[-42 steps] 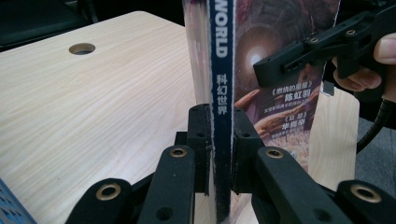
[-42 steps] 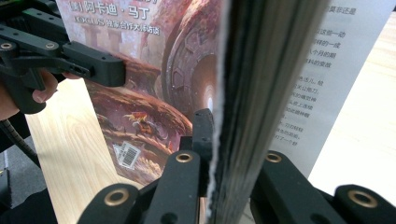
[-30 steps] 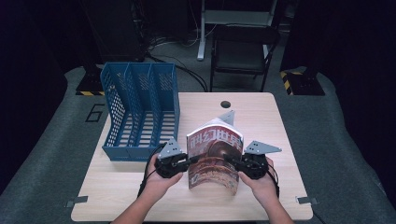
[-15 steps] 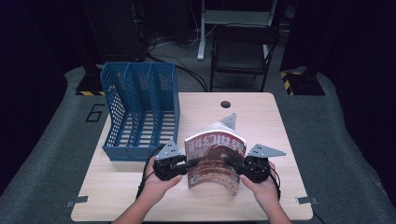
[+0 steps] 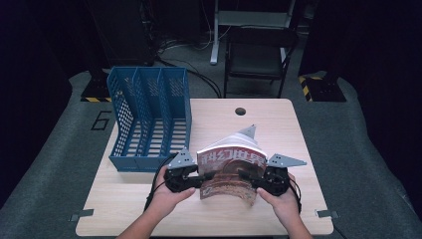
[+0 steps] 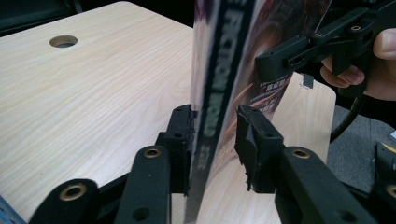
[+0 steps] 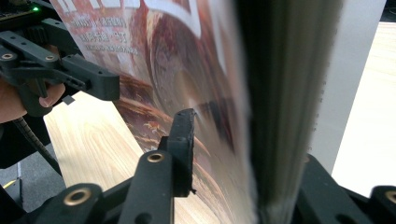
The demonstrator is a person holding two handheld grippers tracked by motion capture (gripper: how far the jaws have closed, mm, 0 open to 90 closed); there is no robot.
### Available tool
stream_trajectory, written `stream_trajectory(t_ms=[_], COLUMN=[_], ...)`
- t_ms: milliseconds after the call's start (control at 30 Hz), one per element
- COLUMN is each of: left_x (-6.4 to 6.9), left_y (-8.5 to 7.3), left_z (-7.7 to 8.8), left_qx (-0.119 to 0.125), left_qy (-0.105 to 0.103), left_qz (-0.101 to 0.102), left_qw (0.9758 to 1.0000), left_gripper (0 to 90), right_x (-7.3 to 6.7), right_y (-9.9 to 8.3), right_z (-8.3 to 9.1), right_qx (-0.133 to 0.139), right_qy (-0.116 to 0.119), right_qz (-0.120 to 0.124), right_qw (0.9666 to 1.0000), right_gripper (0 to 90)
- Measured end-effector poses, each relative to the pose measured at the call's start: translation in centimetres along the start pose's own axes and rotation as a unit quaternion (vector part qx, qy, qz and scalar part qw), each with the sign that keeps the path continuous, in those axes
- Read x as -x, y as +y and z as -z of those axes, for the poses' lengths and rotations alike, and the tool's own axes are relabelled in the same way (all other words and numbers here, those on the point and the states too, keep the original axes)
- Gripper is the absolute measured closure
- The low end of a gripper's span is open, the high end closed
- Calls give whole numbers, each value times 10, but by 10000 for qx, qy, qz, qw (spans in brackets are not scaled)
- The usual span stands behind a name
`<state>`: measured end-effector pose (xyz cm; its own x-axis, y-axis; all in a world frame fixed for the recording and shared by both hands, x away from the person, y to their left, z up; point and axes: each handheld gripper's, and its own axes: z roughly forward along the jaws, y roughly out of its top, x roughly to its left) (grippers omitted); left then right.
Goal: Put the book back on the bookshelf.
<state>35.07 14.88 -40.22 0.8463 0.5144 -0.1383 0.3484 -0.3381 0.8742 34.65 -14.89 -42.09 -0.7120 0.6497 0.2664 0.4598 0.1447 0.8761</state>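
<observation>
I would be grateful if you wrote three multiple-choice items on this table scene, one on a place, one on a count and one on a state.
1. Where does the blue file rack stand on the table?
A. on the far left part
B. at the near right corner
C. on top of the magazine

2. How many compartments does the file rack have?
A. one
B. three
C. six

3. How is the magazine placed?
A. lying flat and closed
B. inside the rack
C. standing upright between the two grippers

Answers:
1. A: the high view shows the rack left of the magazine, toward the far side.
2. B: two dividers split it into three slots.
3. C: it stands on its lower edge between the left gripper and the right gripper, whose jaws have just been opening with the magazine's side edges between them.
</observation>
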Motion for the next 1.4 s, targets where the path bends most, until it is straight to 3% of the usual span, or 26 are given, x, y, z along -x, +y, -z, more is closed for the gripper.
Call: stream_trajectory(t_ms=[367,467,733,1033,1400], left_x=[2,3,6,8,11], left_y=[10,13,23,35,54], left_z=[5,5,8,13,20], left_qx=[-38,-11,-18,-102,-239], left_qy=[-87,7,-100,-118,-150], left_qz=[-58,-112,-163,-239,-321], left_qw=[9999,9999,9998,9996,9991], left_gripper=[616,616,587,592,629], right_x=[0,2,3,8,10], right_y=[1,1,0,-6,-9], right_z=[4,6,13,22,26], right_qx=[14,16,5,41,151], right_qy=[-38,-86,-181,-255,-364], right_qz=[-110,-112,-94,-166,-165], right_qw=[9999,9999,9998,9995,9991], right_gripper=[563,522,507,527,634])
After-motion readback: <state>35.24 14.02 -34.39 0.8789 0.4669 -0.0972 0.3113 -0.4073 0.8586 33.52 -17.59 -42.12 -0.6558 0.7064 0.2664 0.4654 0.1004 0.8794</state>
